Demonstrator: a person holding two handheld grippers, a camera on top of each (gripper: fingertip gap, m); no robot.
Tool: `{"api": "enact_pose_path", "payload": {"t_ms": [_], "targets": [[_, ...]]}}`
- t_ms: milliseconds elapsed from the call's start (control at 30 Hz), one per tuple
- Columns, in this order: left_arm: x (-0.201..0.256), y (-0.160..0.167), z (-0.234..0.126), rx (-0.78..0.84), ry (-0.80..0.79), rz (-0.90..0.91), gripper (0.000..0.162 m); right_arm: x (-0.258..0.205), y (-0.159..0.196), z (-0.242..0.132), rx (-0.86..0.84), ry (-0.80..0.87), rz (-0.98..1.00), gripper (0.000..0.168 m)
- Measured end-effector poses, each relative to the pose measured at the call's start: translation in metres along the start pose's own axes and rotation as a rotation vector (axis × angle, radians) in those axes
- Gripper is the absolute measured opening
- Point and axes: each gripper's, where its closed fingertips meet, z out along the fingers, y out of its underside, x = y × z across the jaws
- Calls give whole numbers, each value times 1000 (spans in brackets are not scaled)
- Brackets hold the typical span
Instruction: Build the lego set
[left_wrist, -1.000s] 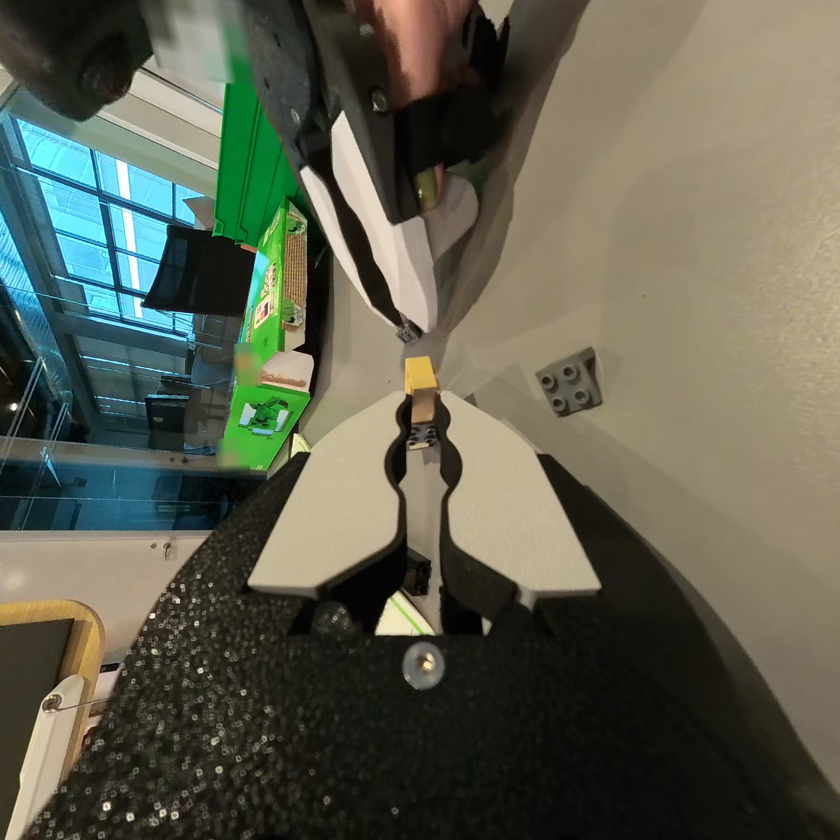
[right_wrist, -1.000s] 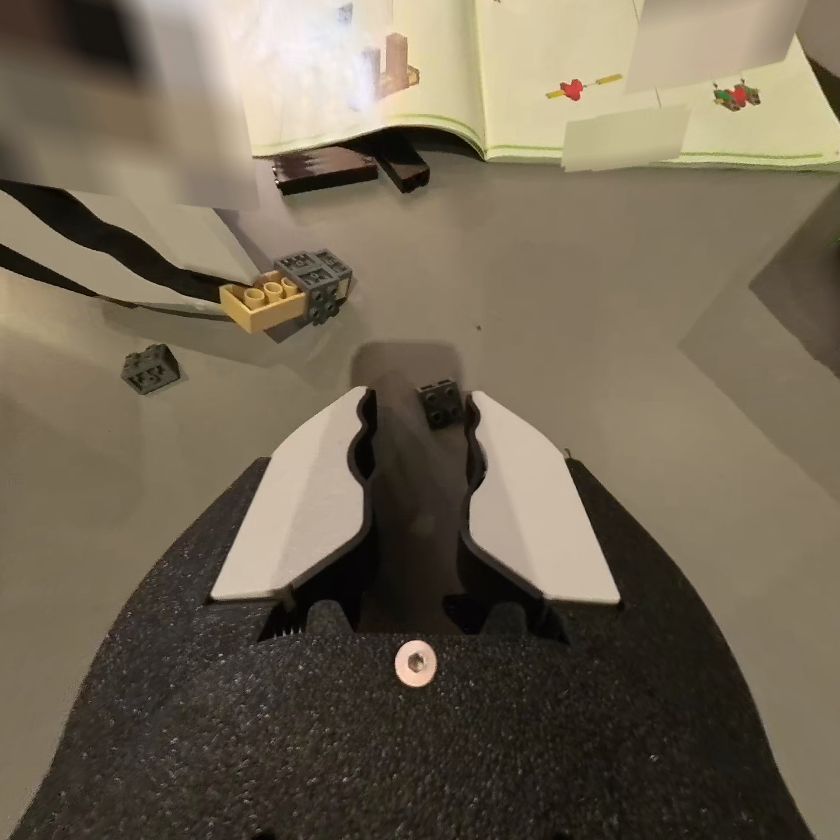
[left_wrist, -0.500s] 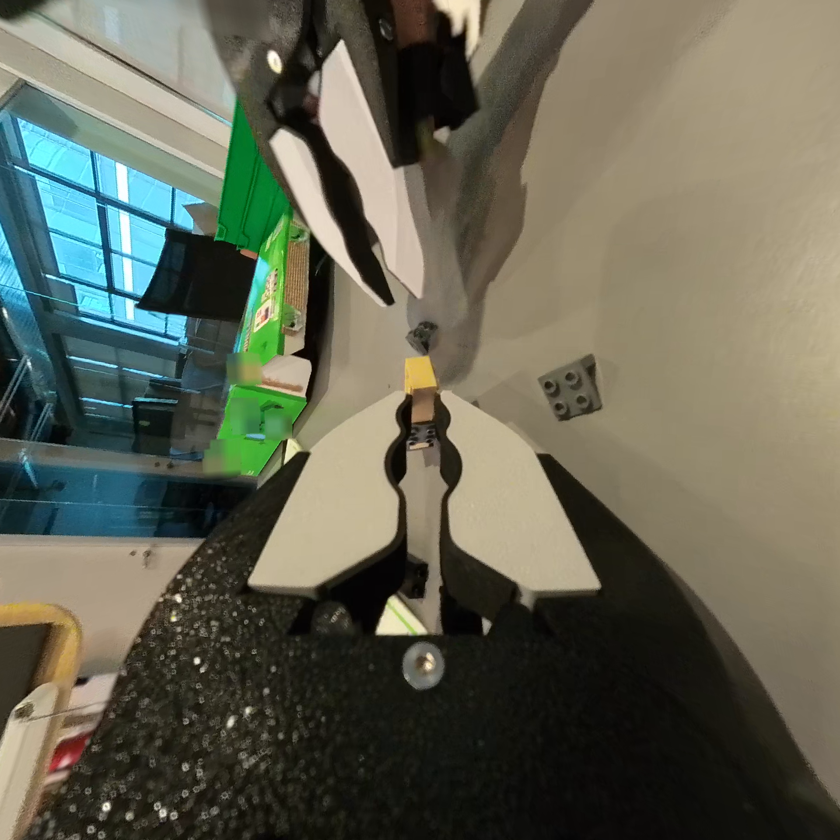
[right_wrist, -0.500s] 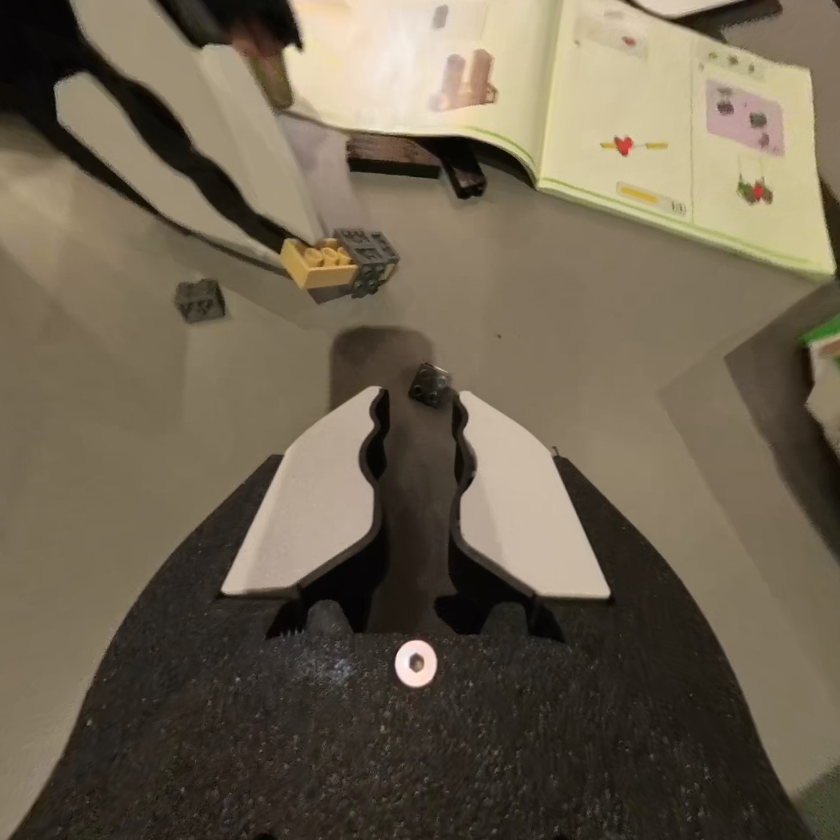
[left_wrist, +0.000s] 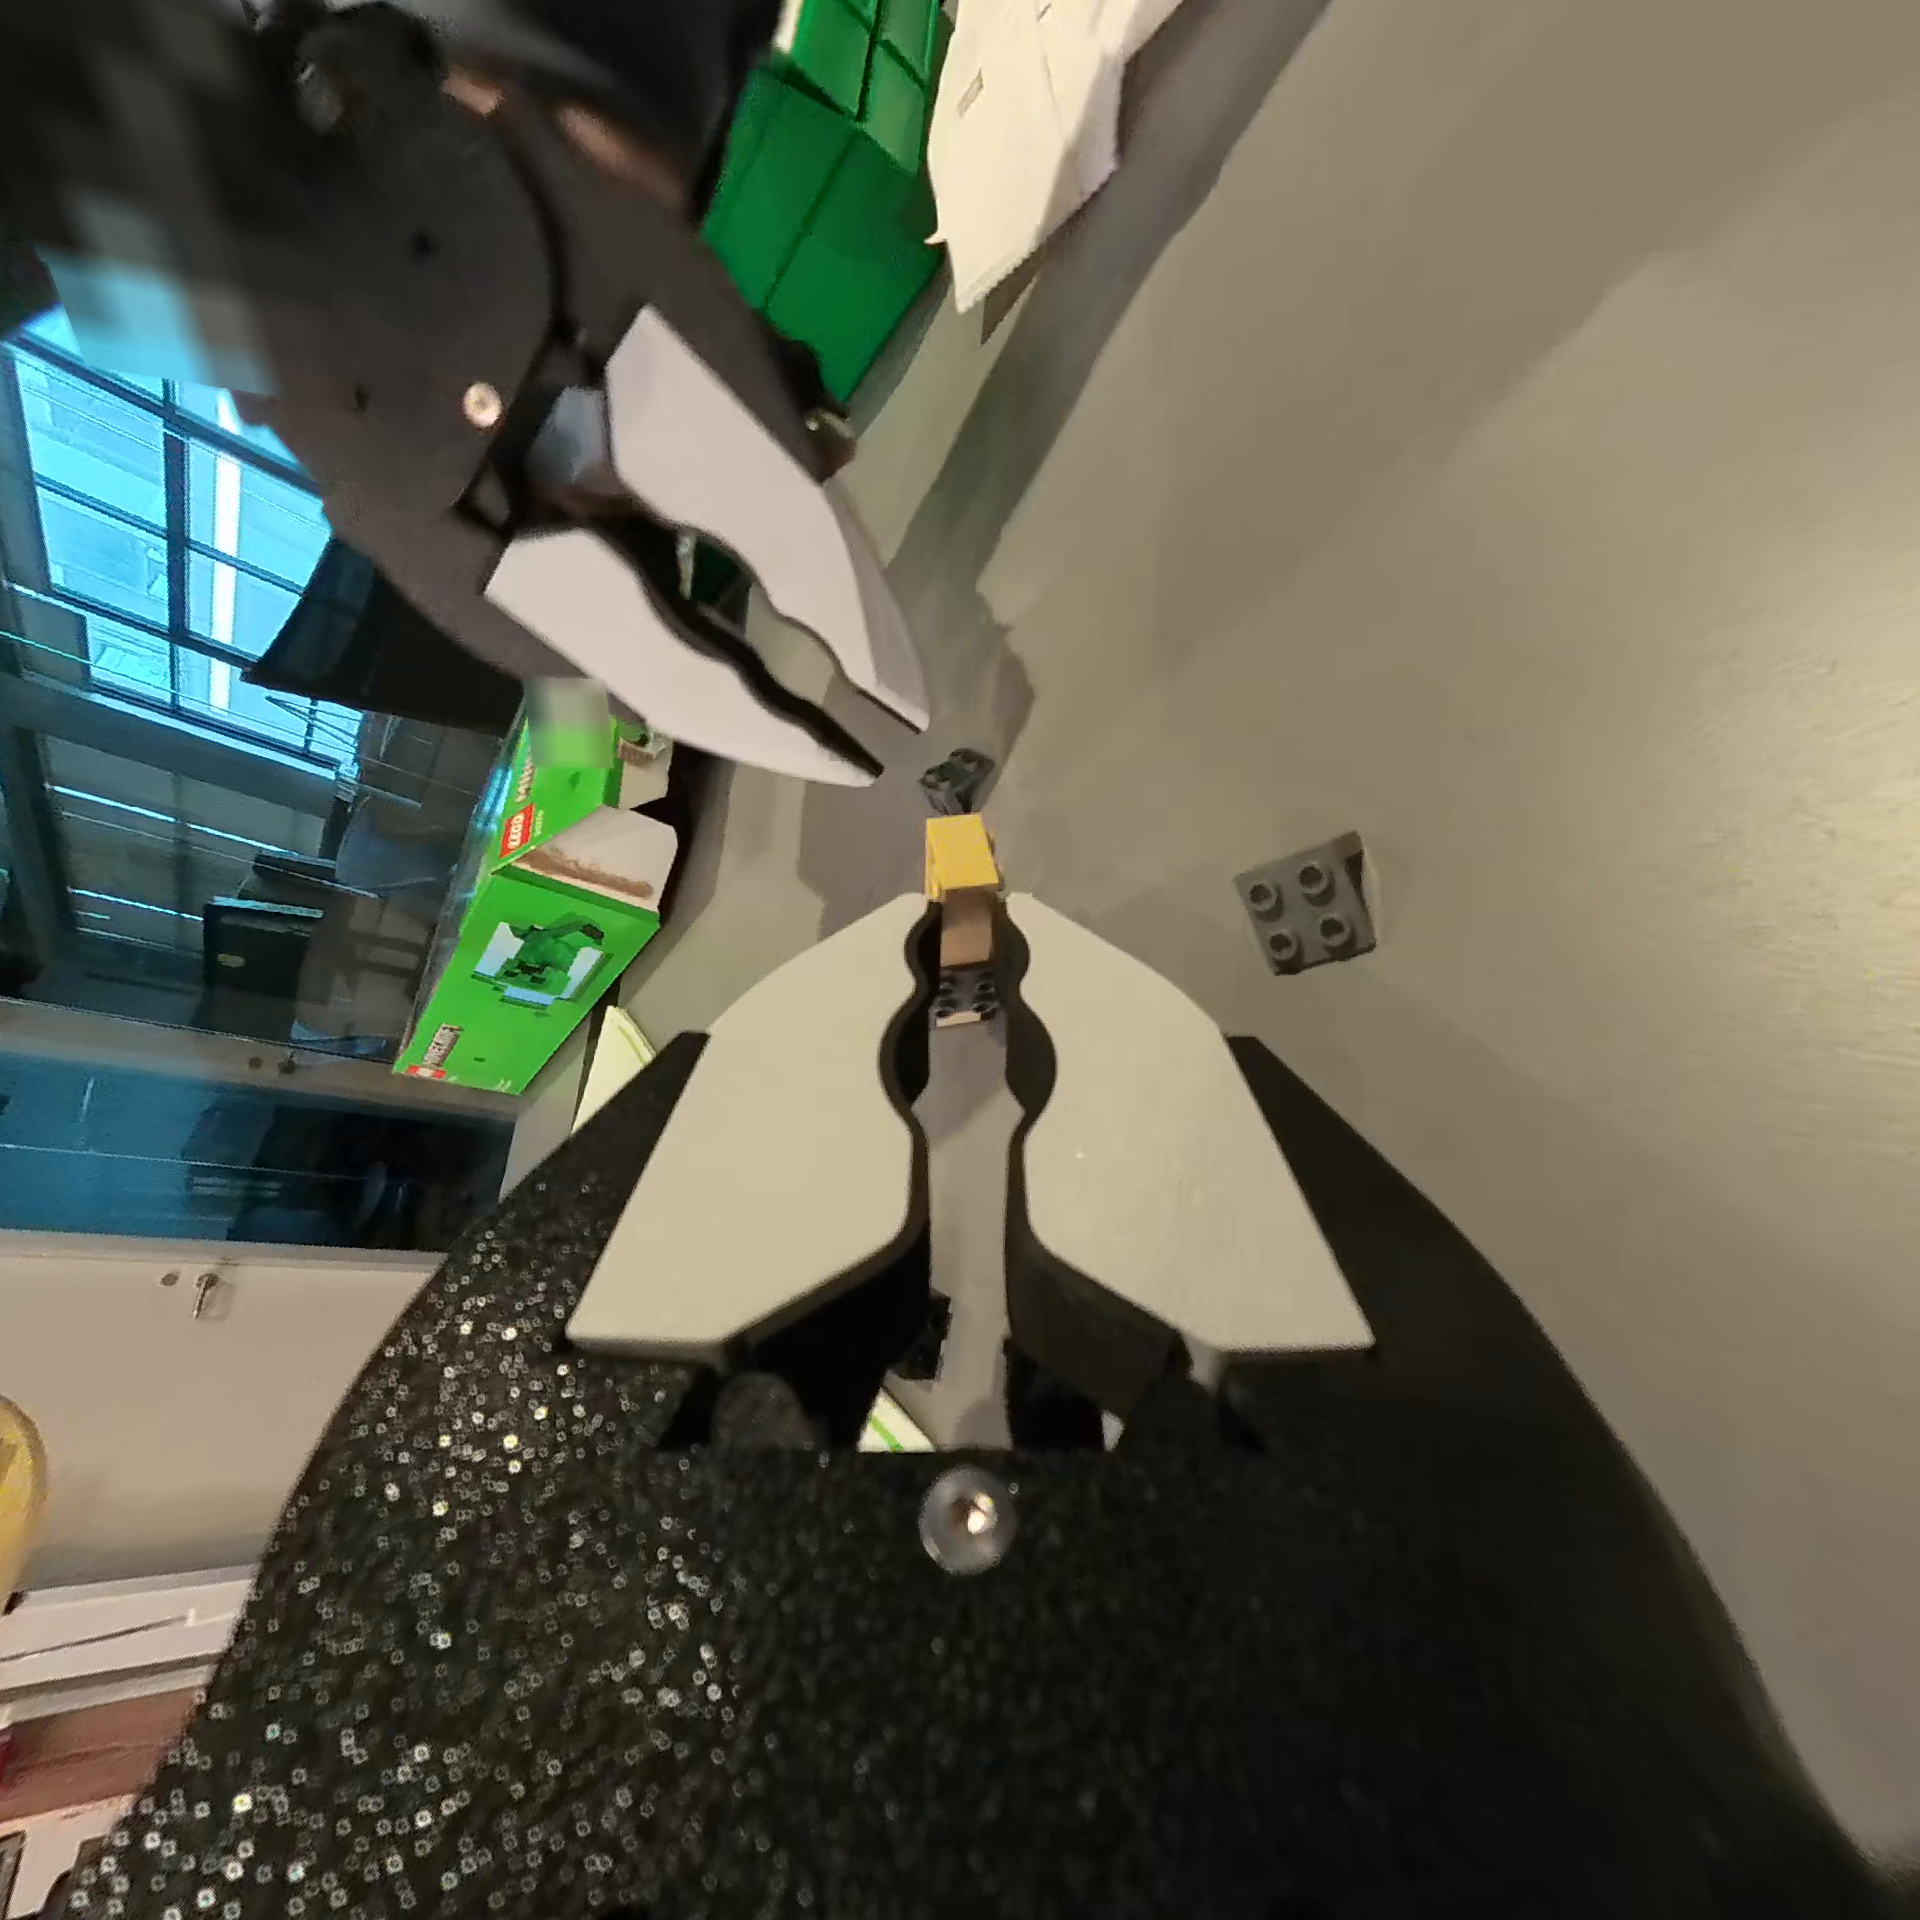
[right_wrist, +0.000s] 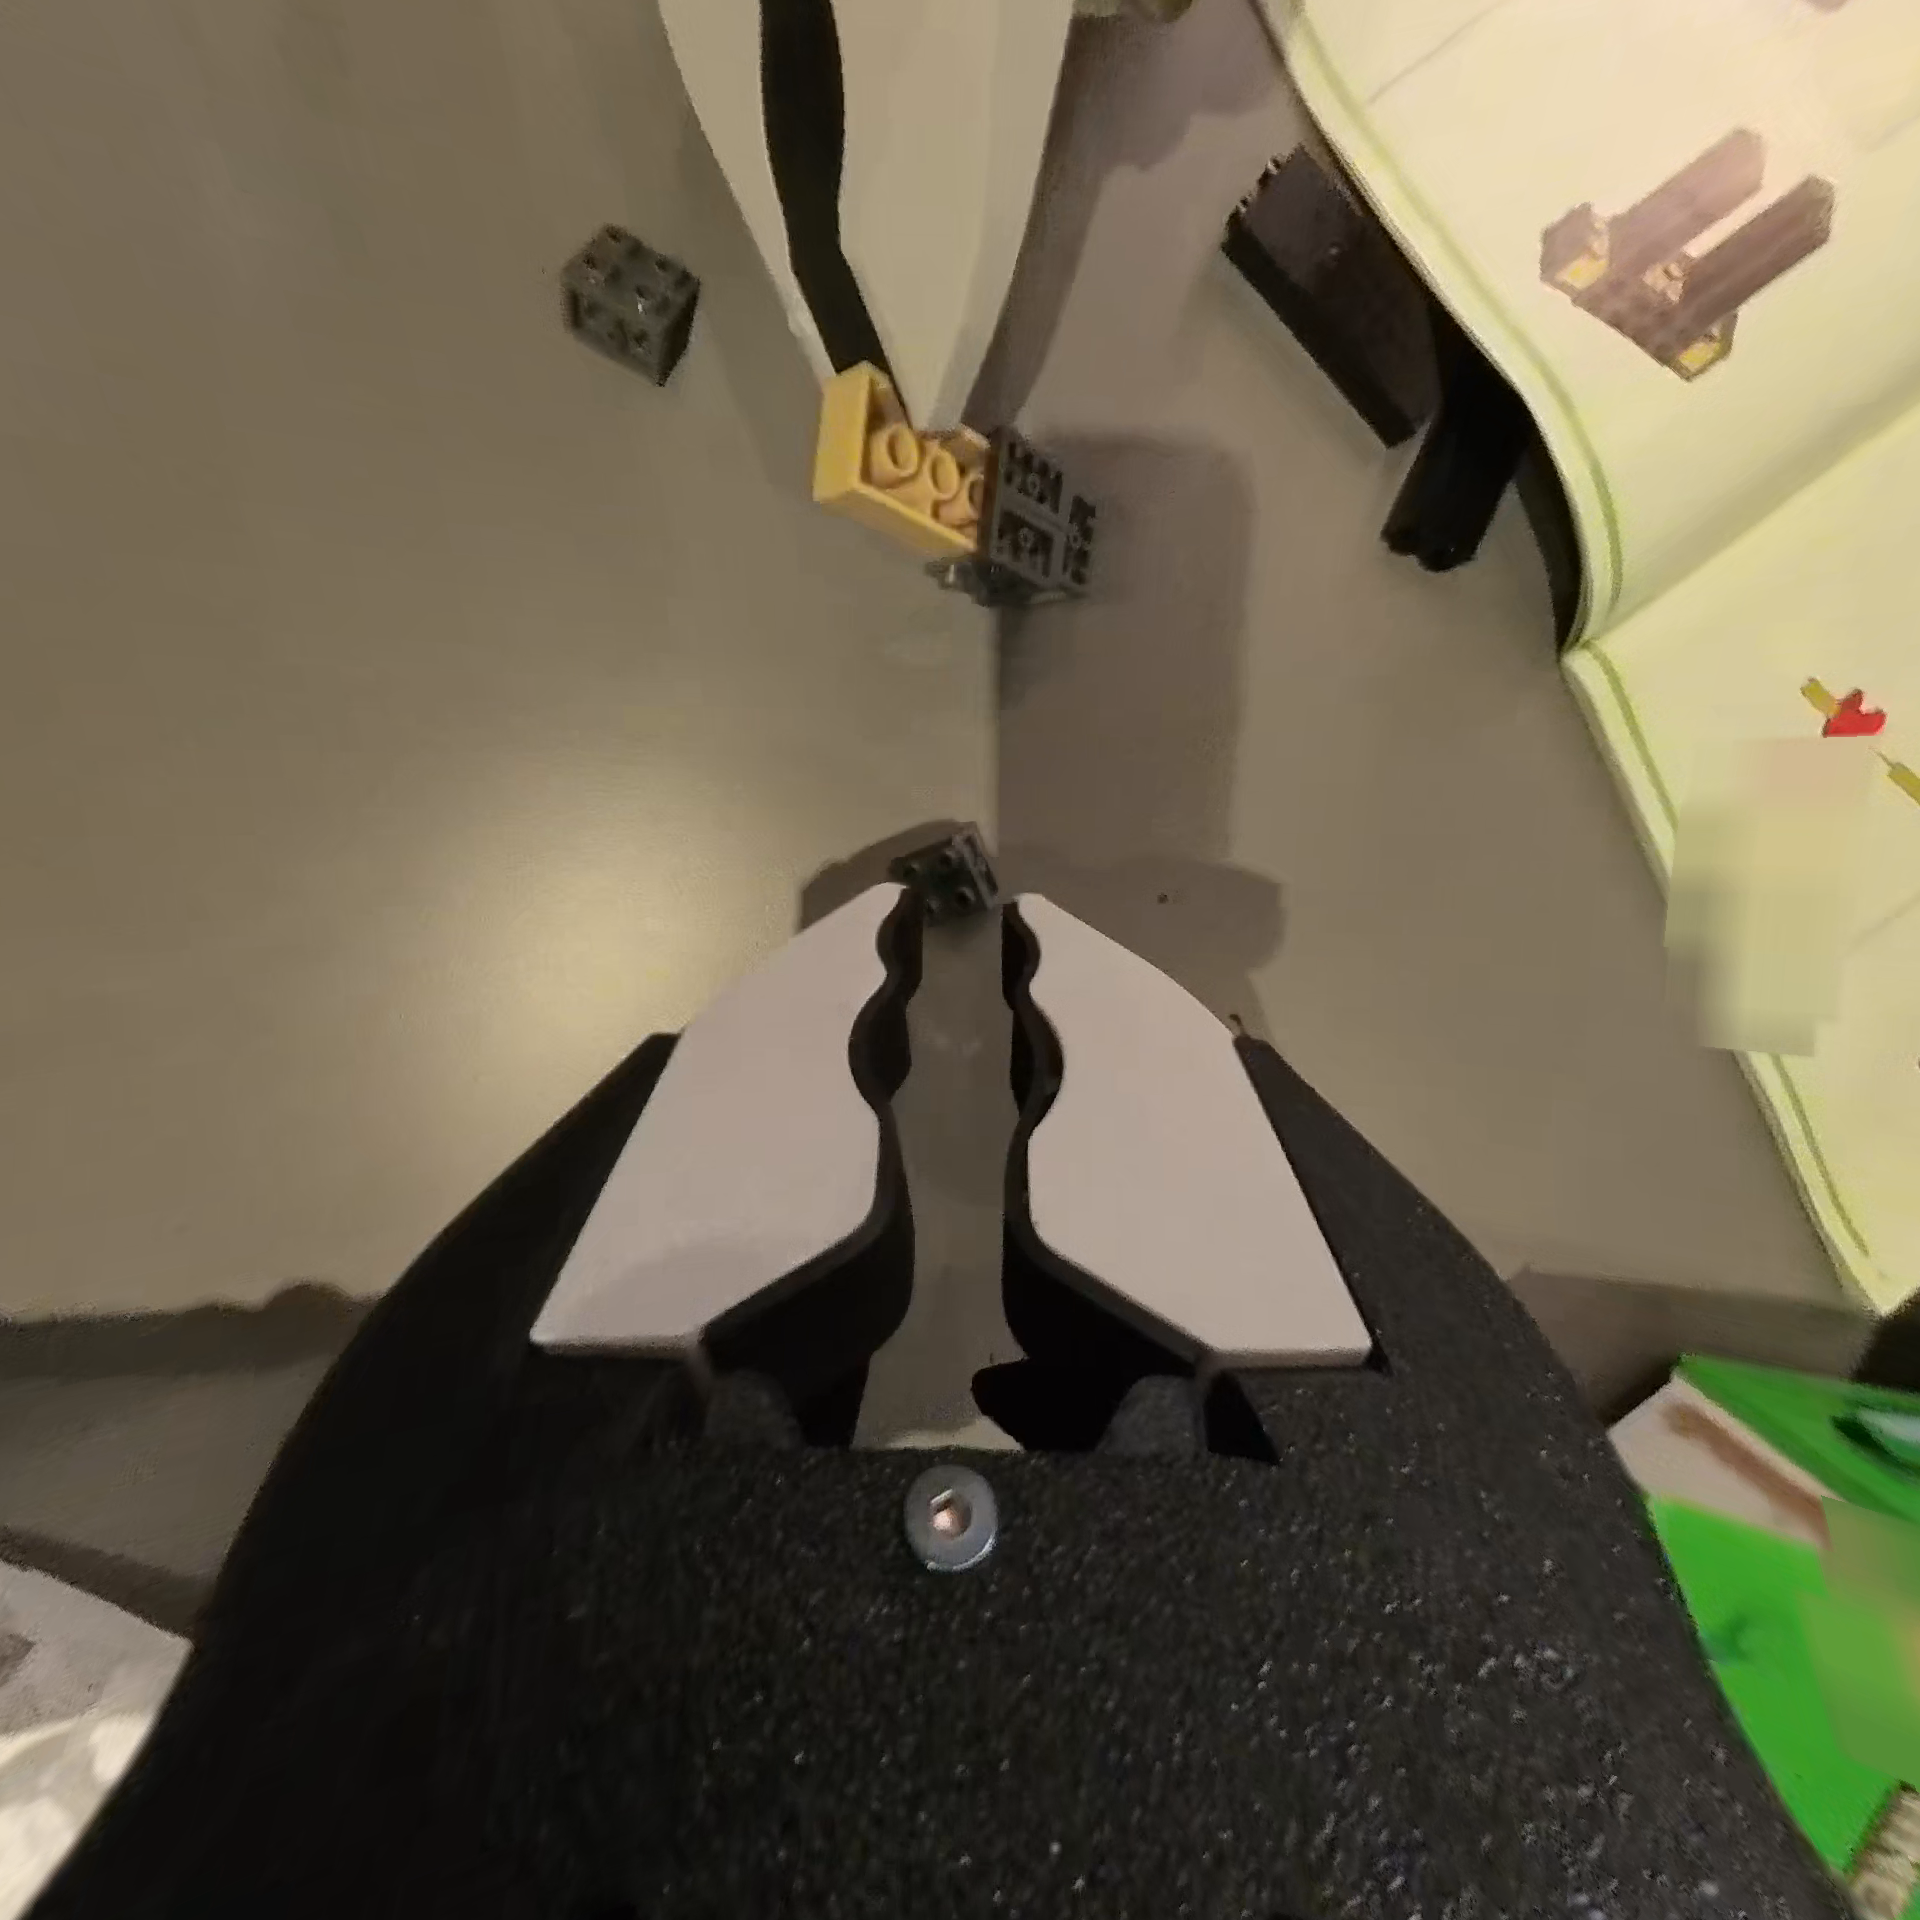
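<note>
My left gripper is shut on a small assembly: a tan brick joined to a dark grey brick, held just above the grey table. In the right wrist view the left gripper reaches in from the top with the tan brick and the dark grey brick. My right gripper has its jaws narrowed on a small dark brick, pinched at the very fingertips. In the left wrist view the right gripper comes in from the upper left, the small dark brick close to the tan brick.
A loose dark grey 2x2 brick lies on the table. An open instruction booklet lies at the right, with dark brown long pieces at its edge. A green set box, green containers and white paper lie beyond. There is about 8 cm between the tips of the two grippers.
My right gripper has closed its jaws onto the small dark brick and swung round it, so the booklet moved to the right of its view. The left gripper and its assembly have stayed put.
</note>
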Motion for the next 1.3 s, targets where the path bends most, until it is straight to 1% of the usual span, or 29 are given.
{"api": "enact_pose_path", "payload": {"t_ms": [233, 400, 500, 767, 967, 1067, 1100, 1133, 1300], "targets": [[0, 0, 0, 2, 1, -2, 9, -3, -6, 4, -68, -89, -77, 14], [0, 0, 0, 3, 1, -1, 9, -2, -3, 8, -133, -106, -119, 13], [0, 0, -1, 4, 0, -1, 9, -3, -3, 8, -143, -115, -126, 9], [0, 0, 0, 2, 3, 0, 9, -5, 0, 10, -208, -143, -134, 9], [0, 0, 0, 2, 4, -1, 9, -2, 6, 12, -248, -114, -149, 10], [0, 0, 0, 2, 3, -1, 9, -3, 6, 12, -219, -111, -107, 10], [0, 0, 0, 2, 3, -2, 9, -3, 6, 12, -208, -111, -87, 6], [0, 0, 0, 2, 3, -2, 9, -4, 6, 12, -197, -110, -68, 6], [-1, -1, 0, 6, -1, -4, 9, -5, 6, 11, -127, -49, 31, 6]]}}
